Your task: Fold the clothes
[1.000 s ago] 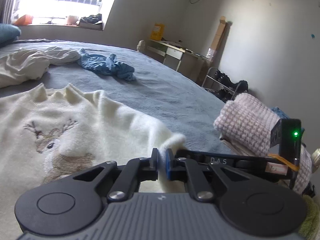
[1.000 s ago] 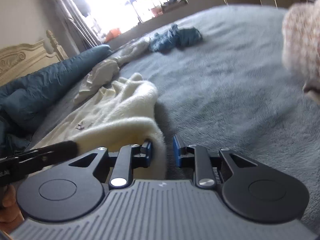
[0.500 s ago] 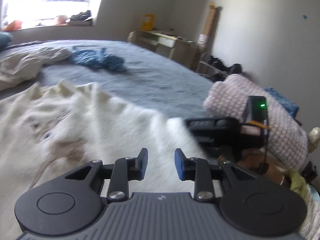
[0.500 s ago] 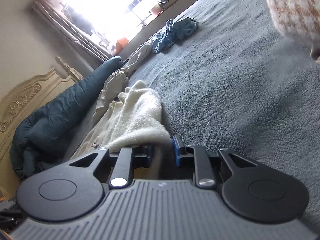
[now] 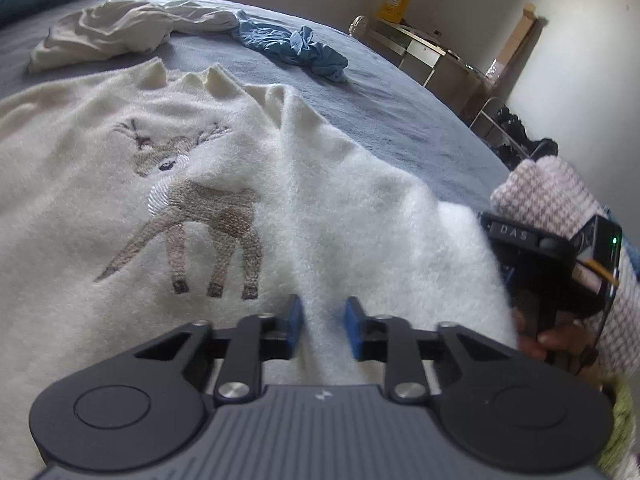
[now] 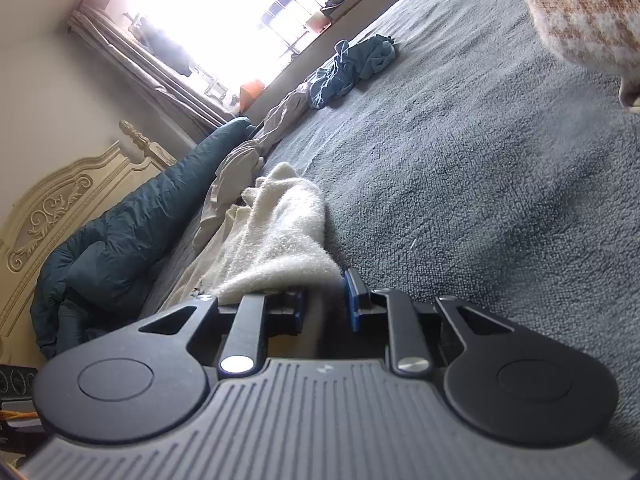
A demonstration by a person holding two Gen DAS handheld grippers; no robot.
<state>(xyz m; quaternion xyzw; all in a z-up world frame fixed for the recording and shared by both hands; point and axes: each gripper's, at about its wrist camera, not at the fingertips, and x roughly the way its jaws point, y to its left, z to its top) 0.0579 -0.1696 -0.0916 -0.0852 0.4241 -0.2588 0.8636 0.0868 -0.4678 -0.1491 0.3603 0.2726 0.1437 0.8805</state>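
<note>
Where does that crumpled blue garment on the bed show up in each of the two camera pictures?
Left wrist view: blue garment lies near the top, right of centre, beside the beige sheet.
Right wrist view: it sits upper middle, below the bright window.
Shared landmark: the cream sweater, nearer the camera in both.

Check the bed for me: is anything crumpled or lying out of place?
Yes. Beyond the cream deer sweater, spread flat for folding, a blue garment sits balled up on the grey bed cover, and an off-white garment lies rumpled next to it. Neither is folded. Nothing looks spilled or damaged.
</note>
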